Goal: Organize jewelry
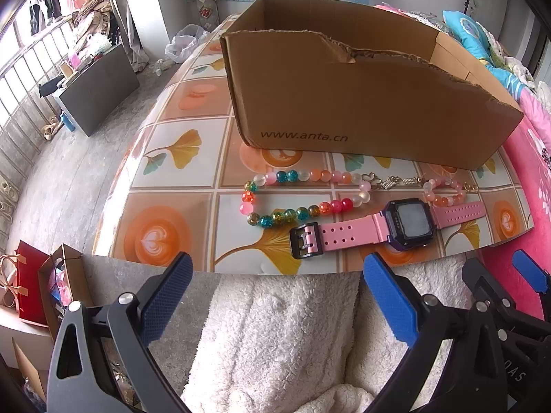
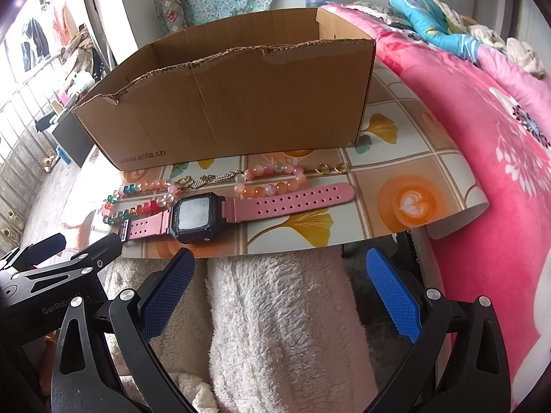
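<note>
One open cardboard box (image 1: 361, 103) is seen on the table (image 1: 193, 144). In front of the box lie one pink watch (image 1: 396, 223), then two bead strings (image 1: 292, 192) joined by a chain. Two small gold rings (image 2: 331, 168), just in front of the box, are shown only in the right view. Both the left gripper (image 1: 275, 296) and the right gripper (image 2: 279, 289) are tilted downward short of the table edge, jaws spread wide, nothing held.
</note>
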{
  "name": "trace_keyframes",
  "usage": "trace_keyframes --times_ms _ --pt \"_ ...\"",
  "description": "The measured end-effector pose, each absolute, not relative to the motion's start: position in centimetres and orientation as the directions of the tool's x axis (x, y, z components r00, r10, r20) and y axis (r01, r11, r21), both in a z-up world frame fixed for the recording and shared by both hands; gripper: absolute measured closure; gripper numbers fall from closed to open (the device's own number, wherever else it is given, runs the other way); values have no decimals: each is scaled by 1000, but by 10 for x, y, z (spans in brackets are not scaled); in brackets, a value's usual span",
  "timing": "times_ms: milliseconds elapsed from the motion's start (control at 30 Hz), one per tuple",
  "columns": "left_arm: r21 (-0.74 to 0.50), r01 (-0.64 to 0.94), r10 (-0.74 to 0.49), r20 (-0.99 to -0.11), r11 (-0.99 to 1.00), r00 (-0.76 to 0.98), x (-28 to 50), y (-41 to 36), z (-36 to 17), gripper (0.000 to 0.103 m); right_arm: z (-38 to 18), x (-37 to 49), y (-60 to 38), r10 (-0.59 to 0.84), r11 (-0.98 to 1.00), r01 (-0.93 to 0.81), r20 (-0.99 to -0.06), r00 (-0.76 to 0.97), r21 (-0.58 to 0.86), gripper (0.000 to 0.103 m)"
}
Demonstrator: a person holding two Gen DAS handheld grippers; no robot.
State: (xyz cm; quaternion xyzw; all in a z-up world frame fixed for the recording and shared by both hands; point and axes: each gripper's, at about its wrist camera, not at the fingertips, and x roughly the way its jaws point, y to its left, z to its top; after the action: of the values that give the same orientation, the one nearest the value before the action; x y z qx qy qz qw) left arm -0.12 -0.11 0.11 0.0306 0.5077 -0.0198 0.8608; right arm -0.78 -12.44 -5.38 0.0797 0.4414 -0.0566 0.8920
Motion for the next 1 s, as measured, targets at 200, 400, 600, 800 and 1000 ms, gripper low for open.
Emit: trace_keyframes --times_ms 200,400,600,800,1000 --pt "33 64 -2 -875 997 483 -1 -1 1 6 -54 -8 -124 -30 981 172 -795 605 93 7" --pt "34 64 -1 -875 997 484 -1 -1 1 6 -54 -7 -124 -31 980 173 -796 604 93 7" --pt "37 63 2 -873 997 487 -1 -1 2 6 -54 -7 -123 -33 981 172 -796 605 90 7" --pt "38 62 3 -873 997 488 -1 -1 3 6 -54 -6 -124 -32 981 172 -796 605 92 7" --pt "39 63 3 -872 997 489 -2 -2 3 6 -53 -6 -127 -31 981 172 -794 607 94 7"
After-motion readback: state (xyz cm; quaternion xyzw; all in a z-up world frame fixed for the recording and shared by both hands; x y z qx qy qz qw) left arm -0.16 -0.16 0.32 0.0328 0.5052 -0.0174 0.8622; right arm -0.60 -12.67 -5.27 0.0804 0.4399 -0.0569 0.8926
